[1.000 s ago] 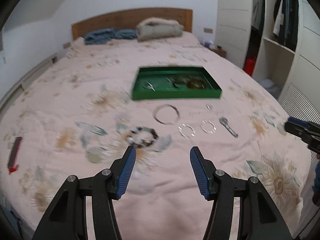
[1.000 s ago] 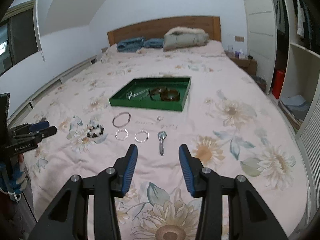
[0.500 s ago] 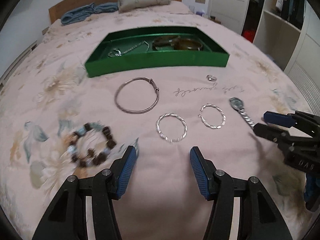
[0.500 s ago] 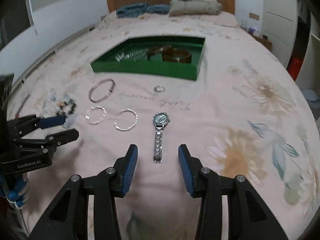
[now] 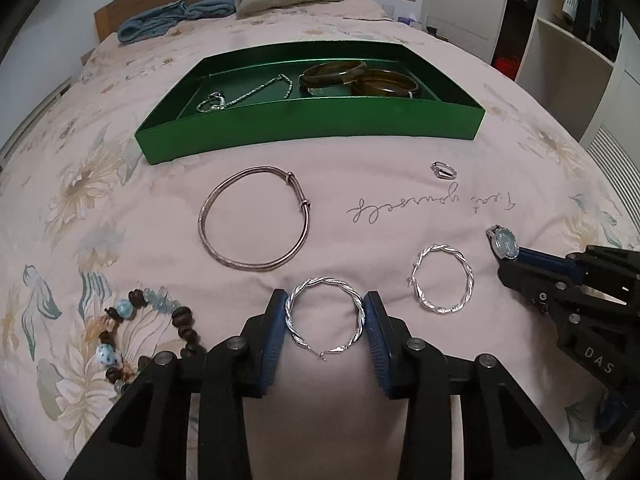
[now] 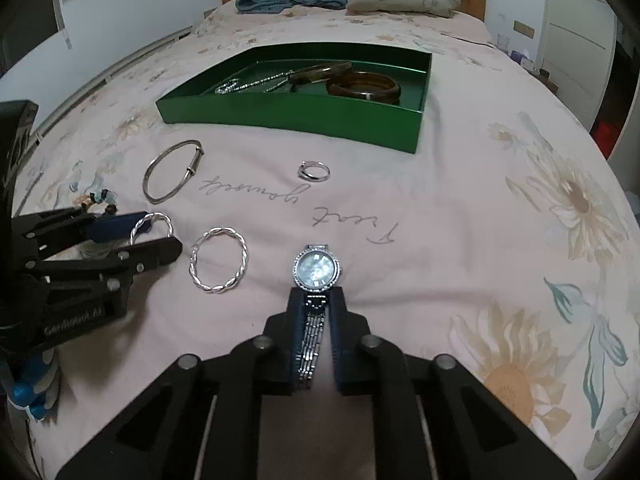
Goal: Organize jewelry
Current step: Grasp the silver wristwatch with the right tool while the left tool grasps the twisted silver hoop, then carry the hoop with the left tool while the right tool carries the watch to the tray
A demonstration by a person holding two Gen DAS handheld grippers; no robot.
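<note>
Nearest the left wrist camera, the left gripper (image 5: 325, 312) has just been closing; its blue pads now bracket a twisted silver hoop (image 5: 325, 322) lying on the bedspread (image 5: 360, 152), one pad against each side of the ring. To its right lies a second twisted hoop (image 5: 442, 279), clear of both tools.

Nearest the right wrist camera, the right gripper (image 6: 316, 312) has also just been closing. Its jaws stand narrow, clamped on the metal strap of a wristwatch (image 6: 318, 268); the round dial lies just beyond the fingertips.

Left of the first hoop lies a beaded bracelet (image 5: 140, 332). Farther out lies a plain silver bangle (image 5: 256, 218) and, to the right, a small ring (image 5: 443, 169).

Farthest, a green tray (image 5: 312, 120) holds a chain (image 5: 244, 94) at left and two brown bangles (image 5: 360, 78) at right.
</note>
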